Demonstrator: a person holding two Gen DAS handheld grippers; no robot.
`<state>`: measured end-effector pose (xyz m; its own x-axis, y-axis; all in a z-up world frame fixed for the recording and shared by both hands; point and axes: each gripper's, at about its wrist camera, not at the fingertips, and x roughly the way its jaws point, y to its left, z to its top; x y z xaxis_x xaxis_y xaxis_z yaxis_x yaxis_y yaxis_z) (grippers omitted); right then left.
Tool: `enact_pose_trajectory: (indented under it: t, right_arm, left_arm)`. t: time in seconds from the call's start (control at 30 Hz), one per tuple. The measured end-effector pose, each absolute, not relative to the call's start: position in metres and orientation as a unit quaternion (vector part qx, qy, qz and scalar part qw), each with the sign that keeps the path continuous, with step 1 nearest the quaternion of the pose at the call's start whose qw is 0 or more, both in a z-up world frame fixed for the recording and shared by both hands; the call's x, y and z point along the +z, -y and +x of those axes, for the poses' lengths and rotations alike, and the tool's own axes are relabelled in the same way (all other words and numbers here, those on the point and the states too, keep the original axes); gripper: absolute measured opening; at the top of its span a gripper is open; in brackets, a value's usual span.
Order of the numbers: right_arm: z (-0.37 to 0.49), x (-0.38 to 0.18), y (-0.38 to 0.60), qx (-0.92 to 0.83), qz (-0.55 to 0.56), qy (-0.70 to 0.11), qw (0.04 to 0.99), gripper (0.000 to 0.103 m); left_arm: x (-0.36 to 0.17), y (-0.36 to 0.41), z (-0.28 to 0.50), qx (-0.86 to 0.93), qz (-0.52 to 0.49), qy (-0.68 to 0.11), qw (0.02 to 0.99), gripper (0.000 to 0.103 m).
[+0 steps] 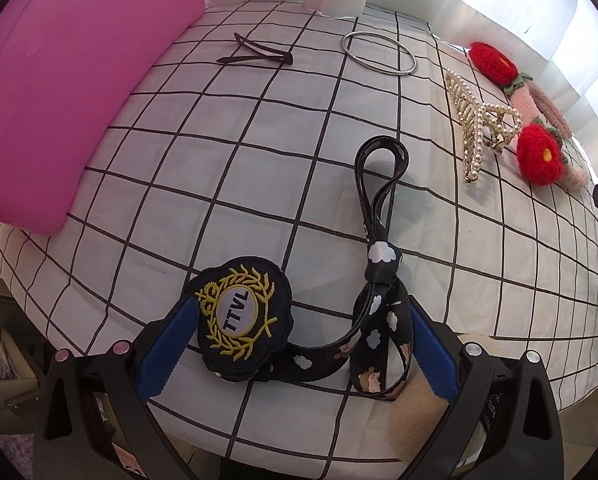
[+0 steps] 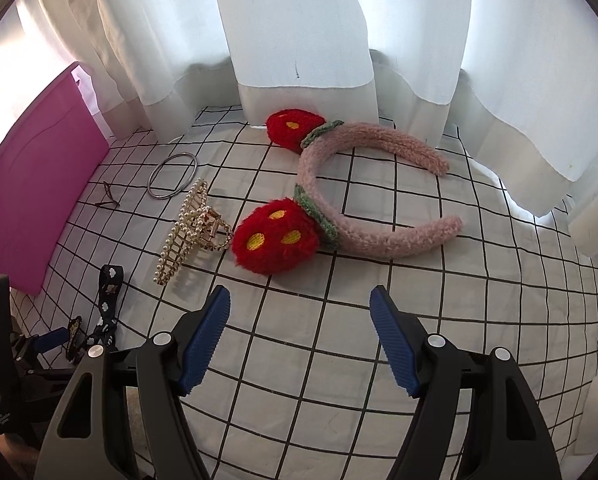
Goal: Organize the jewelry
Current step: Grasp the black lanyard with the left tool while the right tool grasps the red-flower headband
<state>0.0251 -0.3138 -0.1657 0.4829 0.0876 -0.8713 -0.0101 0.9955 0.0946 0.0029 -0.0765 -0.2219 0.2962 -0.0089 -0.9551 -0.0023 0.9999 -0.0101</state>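
A black lanyard [image 1: 379,200] with cloud prints and a black badge [image 1: 245,316] marked "TTVL" lies on the checked cloth. My left gripper [image 1: 301,304] stands open around it, one blue pad beside the badge and the other beside the strap's lower loop. In the right wrist view the lanyard [image 2: 109,292] shows at the far left. My right gripper [image 2: 301,292] is open over bare cloth with nothing between its fingers. Just beyond it lie a pink fuzzy headband [image 2: 359,236] with red strawberries and a pearl claw clip [image 2: 191,228].
A pink box [image 1: 59,100] stands along the left edge of the cloth. Two dark hair clips [image 1: 255,56] and a silver bangle [image 1: 379,54] lie at the back. White curtains [image 2: 299,40] hang behind the table. The cloth's front edge drops off near the left gripper.
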Motion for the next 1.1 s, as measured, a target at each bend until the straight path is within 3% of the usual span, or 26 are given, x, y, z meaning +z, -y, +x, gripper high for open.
enact_pose_trajectory:
  t: [0.37,0.67,0.83,0.97,1.1]
  right_arm:
    - [0.087,-0.192,0.306,0.108,-0.081,-0.539,0.831,0.069]
    - [0.105,-0.21,0.303,0.181,-0.048,-0.578,0.795,0.071]
    - [0.108,-0.22,0.303,0.183,-0.046,-0.582,0.791,0.075]
    - [0.106,-0.229,0.305,0.186,-0.027,-0.58,0.793,0.084]
    - [0.095,-0.237,0.28,0.169,-0.123,-0.562,0.8,0.087]
  left_arm:
    - [-0.223,0.084,0.006,0.015,-0.008,-0.591,0.806,0.098]
    - [-0.223,0.077,0.006,0.022,-0.015,-0.59,0.807,0.098]
    - [-0.223,0.078,0.007,0.024,-0.016,-0.589,0.808,0.098]
    - [-0.223,0.078,0.006,0.027,-0.019,-0.588,0.808,0.098]
    - [-0.222,0.078,0.006,0.032,-0.023,-0.585,0.81,0.098]
